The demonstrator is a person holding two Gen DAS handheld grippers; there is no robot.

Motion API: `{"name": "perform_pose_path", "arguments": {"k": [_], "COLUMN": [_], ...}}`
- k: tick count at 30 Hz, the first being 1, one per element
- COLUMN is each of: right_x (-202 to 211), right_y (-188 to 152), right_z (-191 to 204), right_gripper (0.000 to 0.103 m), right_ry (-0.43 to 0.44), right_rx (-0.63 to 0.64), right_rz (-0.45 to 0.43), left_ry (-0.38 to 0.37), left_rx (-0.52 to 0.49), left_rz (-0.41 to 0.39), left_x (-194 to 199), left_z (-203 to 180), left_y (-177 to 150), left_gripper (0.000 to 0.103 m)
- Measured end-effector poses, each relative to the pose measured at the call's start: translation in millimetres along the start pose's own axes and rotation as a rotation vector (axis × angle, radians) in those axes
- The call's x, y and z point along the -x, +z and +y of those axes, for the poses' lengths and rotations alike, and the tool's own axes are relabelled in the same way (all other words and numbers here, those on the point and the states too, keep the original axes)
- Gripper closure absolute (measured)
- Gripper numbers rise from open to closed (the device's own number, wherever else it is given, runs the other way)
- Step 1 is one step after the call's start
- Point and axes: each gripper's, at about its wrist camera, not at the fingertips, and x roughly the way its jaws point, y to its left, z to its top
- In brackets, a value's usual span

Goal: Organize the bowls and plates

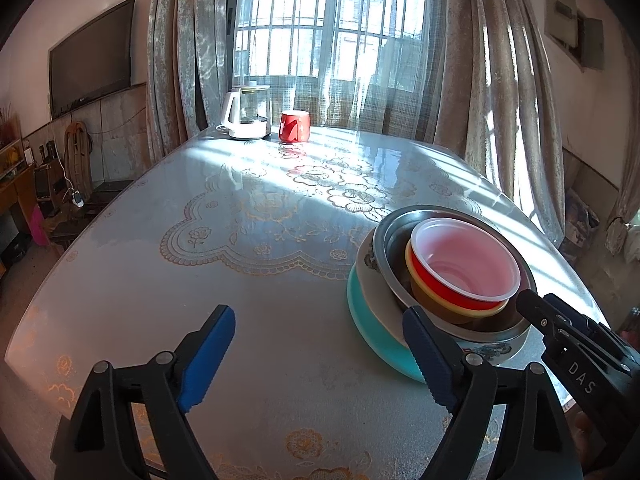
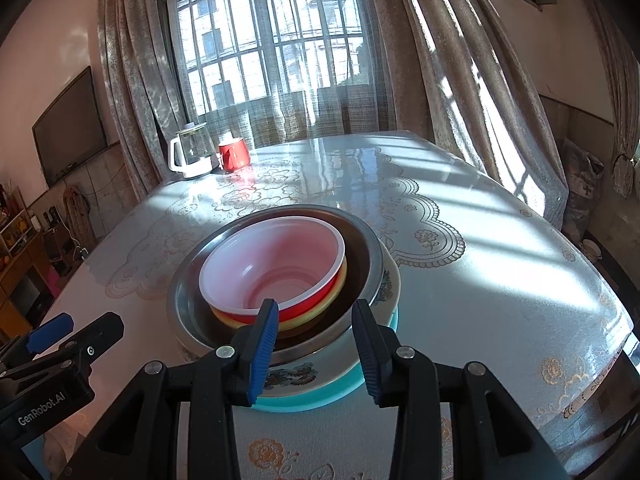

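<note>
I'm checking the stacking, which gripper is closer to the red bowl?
Right. The right gripper sits at the red bowl, near rim between its fingers. The left gripper hangs open beside the stack, over bare table.

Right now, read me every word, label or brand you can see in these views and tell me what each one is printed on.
"DAS": white letters on the black body of the right gripper, seen from the left wrist view.
"GenRobot.AI": white letters on the black body of the left gripper, seen from the right wrist view.
The white marking on the red mug is too small to read.
</note>
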Motion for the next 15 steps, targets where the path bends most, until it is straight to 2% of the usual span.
{"name": "perform_pose_path", "arguments": {"k": [15], "right_x": [-0.8], "right_y": [0.8], "right_z": [5.0], "right_gripper": [0.065], "right_ry": [0.01], "right_rx": [0.01], "right_rz": [0.001], "left_ry": [-0.005], "left_rx": [-0.014], "left_rz": [-0.008], "left_x": [4.1], "left_z": [-1.0], "left_y": [2.3], "left_gripper": [0.015]}}
